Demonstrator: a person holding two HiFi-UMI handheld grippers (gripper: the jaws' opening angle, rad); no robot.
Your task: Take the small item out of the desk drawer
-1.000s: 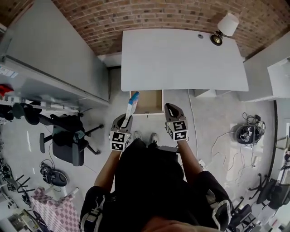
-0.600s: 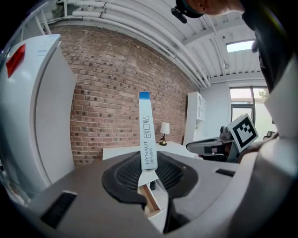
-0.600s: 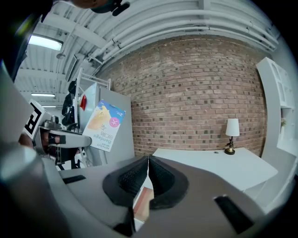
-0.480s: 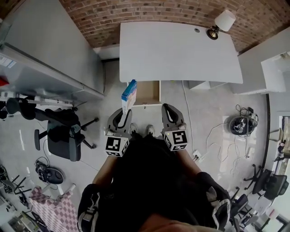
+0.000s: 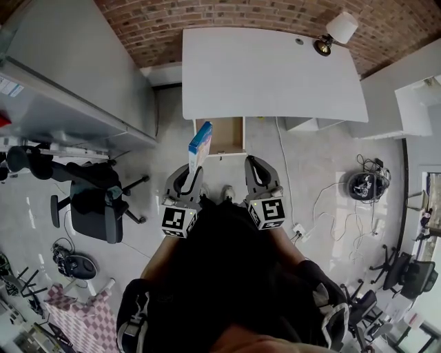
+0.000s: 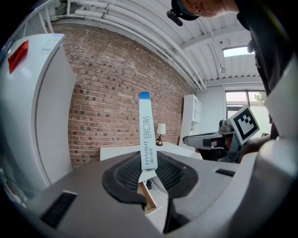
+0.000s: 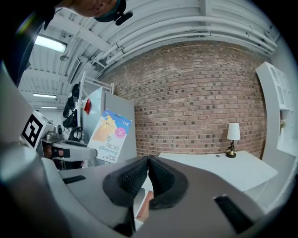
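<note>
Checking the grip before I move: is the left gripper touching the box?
Touching. The left gripper view shows the box standing upright, its lower end pinched between the pads of the left gripper.

We see a white desk (image 5: 272, 72) set against the far brick wall (image 5: 227, 15). A table lamp (image 5: 335, 36) stands on its far right corner, with a small dark round spot (image 5: 299, 41) in the top just left of it. At the desk's near left edge a drawer (image 5: 224, 134) hangs pulled out over the grey floor (image 5: 317, 165). On the floor a white cable (image 5: 284, 176) trails to the right and a black office chair (image 5: 96, 207) stands to the left.
</note>
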